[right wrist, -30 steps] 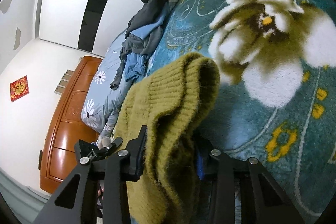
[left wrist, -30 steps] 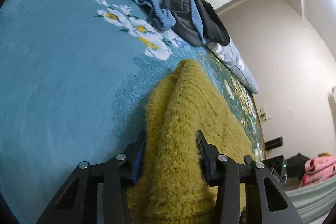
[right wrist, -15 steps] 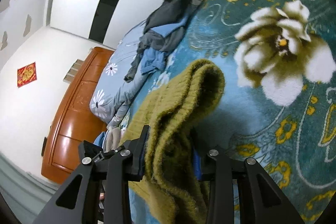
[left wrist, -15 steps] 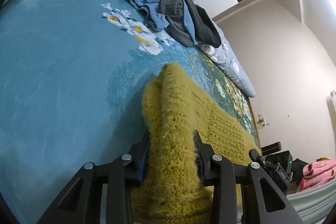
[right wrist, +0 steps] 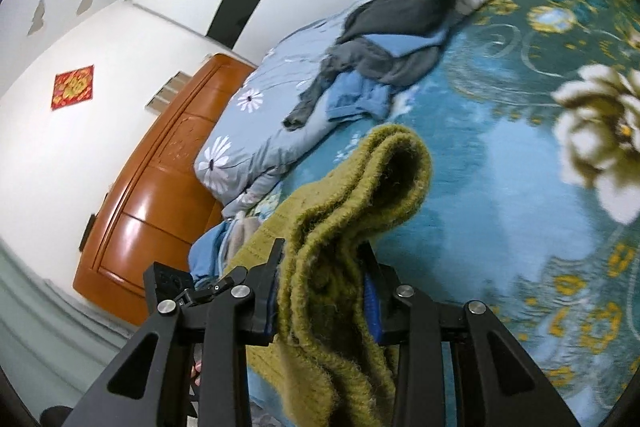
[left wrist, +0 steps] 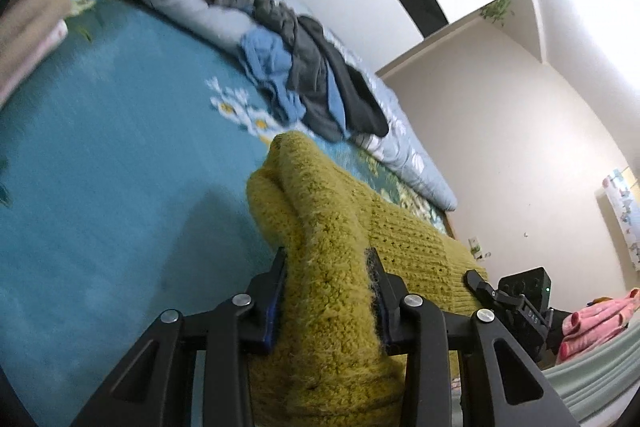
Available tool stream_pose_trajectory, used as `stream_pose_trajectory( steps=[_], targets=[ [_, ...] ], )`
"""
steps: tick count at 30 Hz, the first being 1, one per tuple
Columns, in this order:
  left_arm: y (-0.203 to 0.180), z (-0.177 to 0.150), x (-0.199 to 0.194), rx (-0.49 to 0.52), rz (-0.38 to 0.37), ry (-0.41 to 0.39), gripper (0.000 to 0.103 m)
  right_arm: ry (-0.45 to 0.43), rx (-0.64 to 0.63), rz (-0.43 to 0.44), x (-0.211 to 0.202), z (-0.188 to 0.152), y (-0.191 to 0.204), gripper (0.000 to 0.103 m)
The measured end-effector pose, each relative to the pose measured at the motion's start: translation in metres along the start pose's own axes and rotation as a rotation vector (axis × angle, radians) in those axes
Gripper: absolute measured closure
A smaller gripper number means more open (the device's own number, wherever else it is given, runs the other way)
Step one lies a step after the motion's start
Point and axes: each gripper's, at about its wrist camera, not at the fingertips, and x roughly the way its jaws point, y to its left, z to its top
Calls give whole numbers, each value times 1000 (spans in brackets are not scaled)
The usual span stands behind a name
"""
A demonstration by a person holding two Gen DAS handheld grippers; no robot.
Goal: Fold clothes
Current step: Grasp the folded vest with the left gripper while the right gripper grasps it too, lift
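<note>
1. A fuzzy mustard-yellow knitted sweater [left wrist: 320, 227] is held up over the bed, stretched between the two grippers; its long axis is seen running from one gripper across to the other.
2. In the left wrist view, a bunched fold of the sweater points forward, away from the camera, and the ribbed body trails off to the right toward the other gripper [left wrist: 516, 301].
3. The left gripper [left wrist: 326, 259] is clamped on that thick fold, its jaws narrowed and both pads pressed into the wool.
4. The right gripper [right wrist: 322, 251] is likewise gripping a bunched, rolled edge [right wrist: 384, 171] of the knit, which juts forward beyond the fingertips.
5. Beneath the sweater, a teal bedspread with white flowers [left wrist: 100, 167] is spread.
6. Well apart, a heap of blue and dark grey clothes [left wrist: 312, 83] lies against a pale blue floral quilt [right wrist: 260, 131].
7. A wooden headboard [right wrist: 152, 195] is seen behind the quilt.
</note>
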Motion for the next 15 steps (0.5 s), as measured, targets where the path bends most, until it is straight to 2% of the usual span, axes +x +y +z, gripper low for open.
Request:
stream_pose_trajectory(
  steps=[9, 15],
  targets=[
    [11, 73, -85, 52, 20, -137, 65, 24, -97, 81, 57, 23, 92, 68],
    [21, 128, -153, 106, 83, -227, 65, 55, -180, 156, 115, 46, 173, 69]
  ],
)
